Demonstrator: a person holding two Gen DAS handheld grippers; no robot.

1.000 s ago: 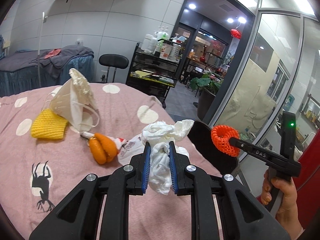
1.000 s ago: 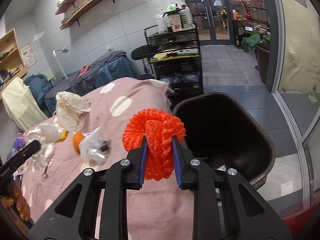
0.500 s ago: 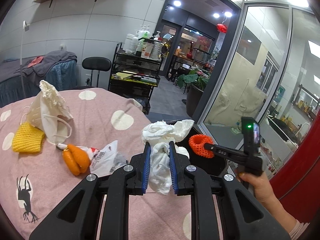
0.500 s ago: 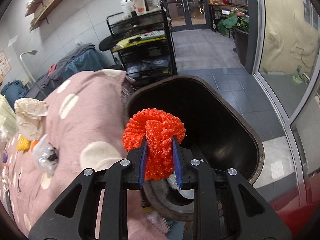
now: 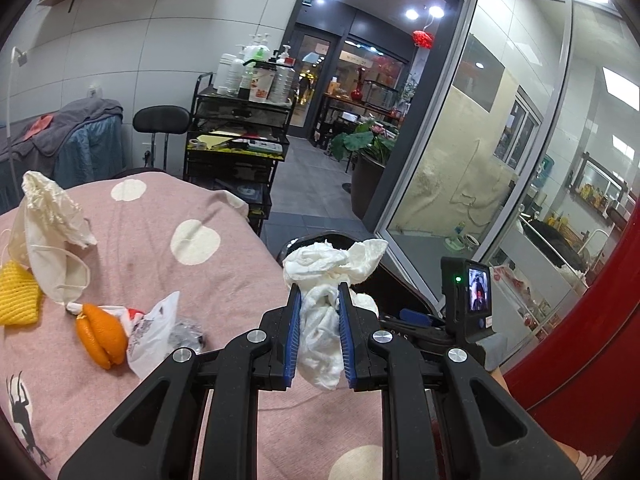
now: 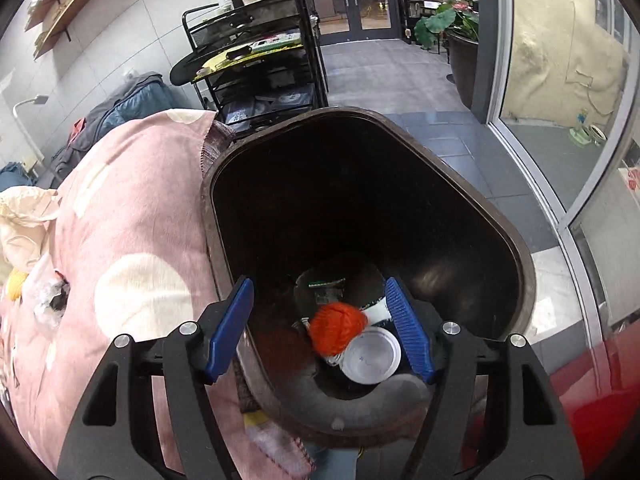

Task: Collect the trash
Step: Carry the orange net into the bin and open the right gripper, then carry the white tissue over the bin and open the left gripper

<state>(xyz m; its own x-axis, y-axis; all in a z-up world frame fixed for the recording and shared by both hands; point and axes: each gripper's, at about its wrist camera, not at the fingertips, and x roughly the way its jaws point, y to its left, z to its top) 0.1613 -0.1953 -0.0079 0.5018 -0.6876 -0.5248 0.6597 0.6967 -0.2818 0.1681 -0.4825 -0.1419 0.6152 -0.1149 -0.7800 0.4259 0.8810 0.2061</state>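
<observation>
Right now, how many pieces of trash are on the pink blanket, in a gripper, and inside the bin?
On blanket: 4 (yellow net, mask, orange peel, plastic bag)
In gripper: 1 (tissue)
In bin, identifiable: 2 (orange net, white lid)
Total: 7

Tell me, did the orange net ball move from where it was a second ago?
Yes. The orange net ball left the right hand-held gripper, whose jaws now stand open, and dropped down inside the black trash bin, beside a white lid.

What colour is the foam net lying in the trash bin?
Bright orange-red. The foam net lies among other trash inside the dark bin, clearest in the right wrist view.
</observation>
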